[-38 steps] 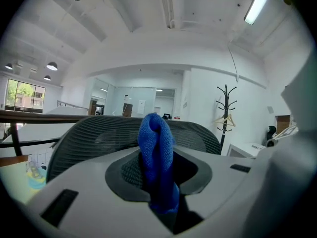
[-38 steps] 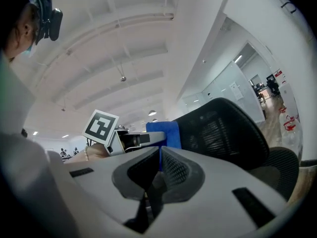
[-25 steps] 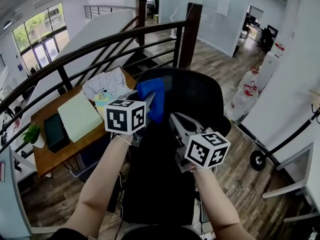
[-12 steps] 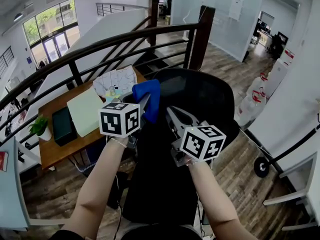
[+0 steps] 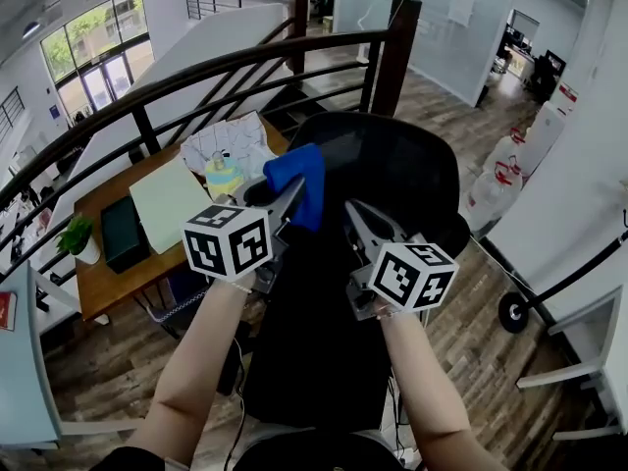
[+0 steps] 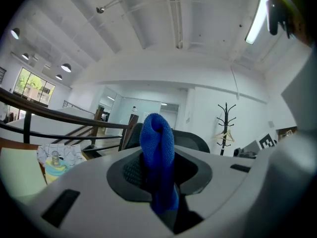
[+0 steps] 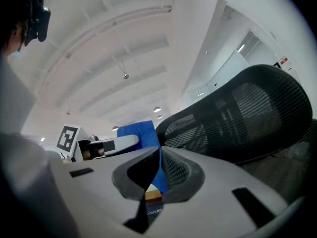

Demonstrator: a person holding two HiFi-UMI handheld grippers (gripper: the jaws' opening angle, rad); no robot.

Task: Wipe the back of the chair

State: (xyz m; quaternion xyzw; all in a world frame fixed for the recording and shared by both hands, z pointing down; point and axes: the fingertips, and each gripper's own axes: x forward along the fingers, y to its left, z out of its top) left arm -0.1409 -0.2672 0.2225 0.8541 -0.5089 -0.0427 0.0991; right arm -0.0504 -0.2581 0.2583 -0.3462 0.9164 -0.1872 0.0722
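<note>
Left hand-held gripper [image 5: 287,202] grips cloth [image 5: 302,173] before chair [image 5: 397,170], railing [image 5: 196,79] beyond.

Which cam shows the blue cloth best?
Left gripper view: the blue cloth sits centred, clamped between its jaws. Head view shows it small, by the chair back; right gripper view catches only a patch.

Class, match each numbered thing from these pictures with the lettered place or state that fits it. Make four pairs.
Things:
1. left gripper
2. right gripper
3. chair back
4. potted plant

Places or states:
a. black mesh, just ahead of both grippers
b. jaws together, holding nothing
c. on the wooden desk, at the head view's left edge
d. jaws clamped on a blue cloth

Pairs: 1-d, 2-b, 3-a, 4-c
</note>
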